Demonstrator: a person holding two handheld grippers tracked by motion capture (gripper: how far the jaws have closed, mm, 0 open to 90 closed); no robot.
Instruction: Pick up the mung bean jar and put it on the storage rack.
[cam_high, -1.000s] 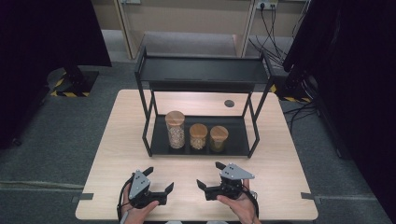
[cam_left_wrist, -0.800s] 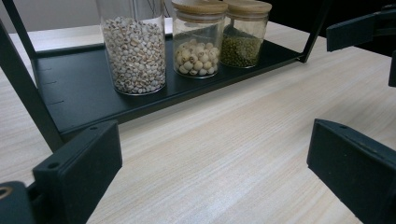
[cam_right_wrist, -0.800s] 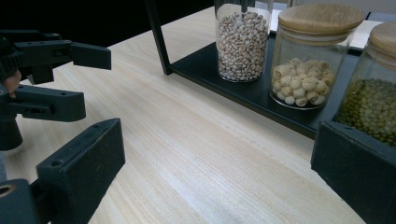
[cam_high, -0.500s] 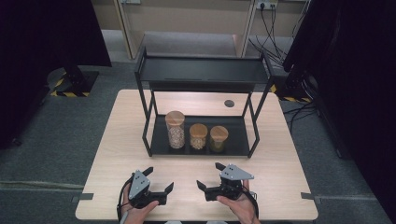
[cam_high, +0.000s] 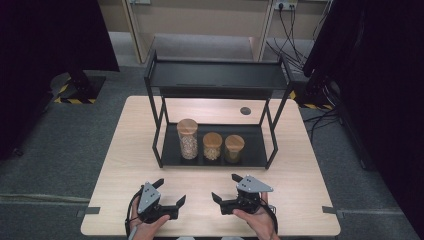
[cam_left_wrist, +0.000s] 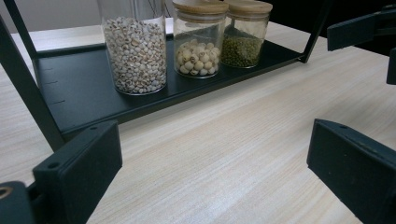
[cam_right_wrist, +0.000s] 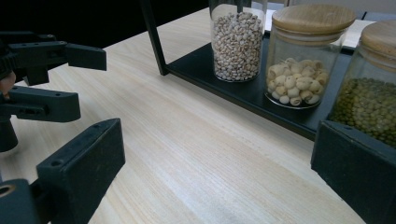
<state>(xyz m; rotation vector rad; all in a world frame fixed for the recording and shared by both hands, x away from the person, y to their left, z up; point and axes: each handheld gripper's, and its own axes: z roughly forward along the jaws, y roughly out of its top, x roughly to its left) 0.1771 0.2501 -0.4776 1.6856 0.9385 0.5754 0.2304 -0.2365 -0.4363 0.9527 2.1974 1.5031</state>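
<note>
Both grippers, left (cam_high: 170, 194) and right (cam_high: 226, 189), gape wide and empty; approach the nearest jar, green beans (cam_right_wrist: 369, 109), low, straddling glass below the lid.

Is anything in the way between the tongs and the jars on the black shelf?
Nothing visible is. Bare light wooden table lies between the left tongs, the right tongs and the three wooden-lidded glass jars. The black metal shelf rack's front is open, with its legs out at the sides.
</note>
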